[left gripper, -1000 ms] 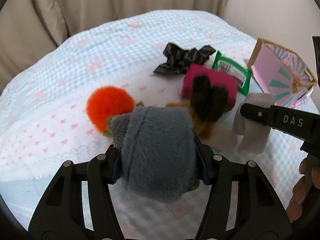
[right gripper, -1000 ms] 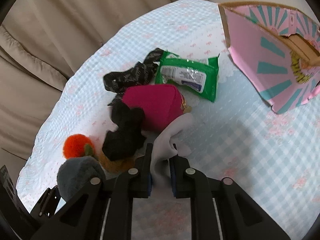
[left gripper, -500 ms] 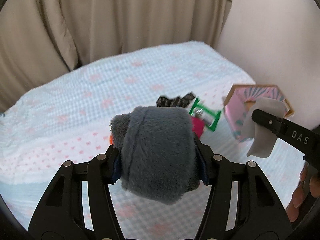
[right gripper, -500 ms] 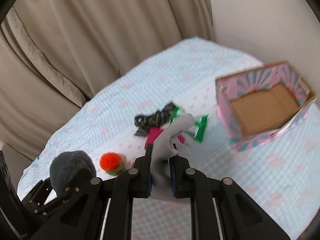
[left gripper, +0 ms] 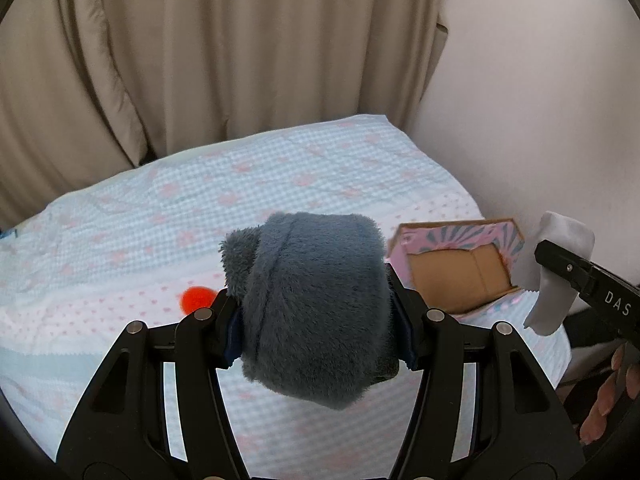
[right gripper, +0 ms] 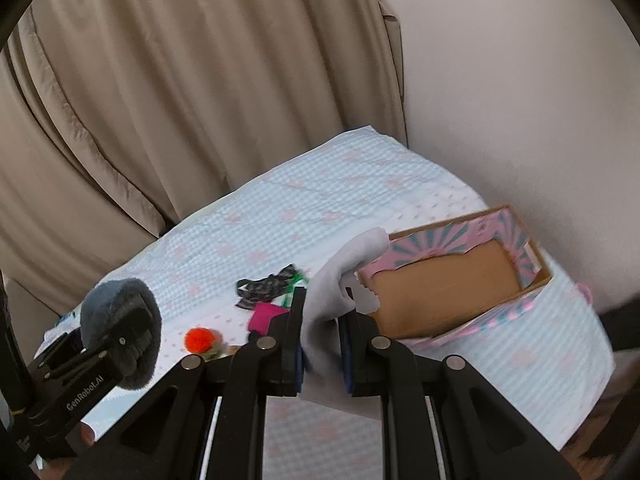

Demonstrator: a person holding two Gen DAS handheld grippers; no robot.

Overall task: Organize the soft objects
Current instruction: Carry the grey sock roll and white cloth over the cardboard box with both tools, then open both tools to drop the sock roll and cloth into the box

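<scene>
My left gripper point(left gripper: 316, 320) is shut on a fluffy grey plush item point(left gripper: 316, 304), held high above the bed; the same grey plush point(right gripper: 120, 332) shows at the left of the right wrist view. My right gripper point(right gripper: 322, 344) is shut on a pale grey cloth point(right gripper: 336, 280), which hangs from its fingers and also appears as a cloth point(left gripper: 560, 280) at the right edge of the left wrist view. Below lie an orange pompom point(right gripper: 199, 339), a magenta soft item point(right gripper: 264, 314) and a black patterned fabric point(right gripper: 264, 288). An open pink cardboard box point(right gripper: 448, 280) stands at the right.
The bed point(right gripper: 304, 216) has a light blue checked cover with pink bows. Beige curtains point(right gripper: 180, 80) hang behind it and a plain wall point(right gripper: 520, 80) runs along the right. A green packet point(right gripper: 294, 280) peeks out beside the black fabric. A hand point(left gripper: 612, 396) shows at the lower right.
Both grippers have risen well above the bed with their loads still held. The pile of items now looks small and far below, and the box's open inside has come into view.
</scene>
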